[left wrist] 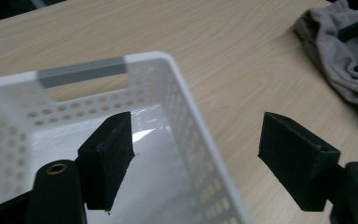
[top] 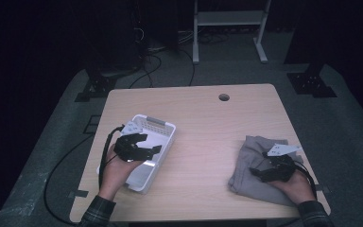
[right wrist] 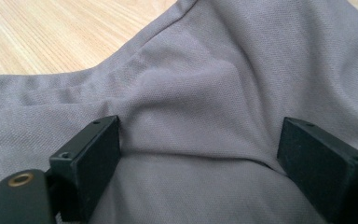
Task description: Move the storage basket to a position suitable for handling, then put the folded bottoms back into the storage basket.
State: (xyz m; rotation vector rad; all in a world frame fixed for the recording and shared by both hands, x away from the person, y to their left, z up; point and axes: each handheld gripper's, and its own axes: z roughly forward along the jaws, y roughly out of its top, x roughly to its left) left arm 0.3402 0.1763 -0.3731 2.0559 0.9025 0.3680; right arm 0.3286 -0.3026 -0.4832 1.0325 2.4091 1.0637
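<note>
Right gripper (right wrist: 198, 158) spread on cloth (right wrist: 205, 84)

The high view looks forward and down on the whole table (top: 208, 109). The left gripper view sits close over the white basket (left wrist: 177, 84), facing right, and shares the grey cloth (left wrist: 340, 51) with the near right gripper view.

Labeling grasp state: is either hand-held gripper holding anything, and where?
Nothing held. The right hand-held gripper is open, pressed into the grey cloth; the left hand-held gripper is open over the basket wall.
</note>
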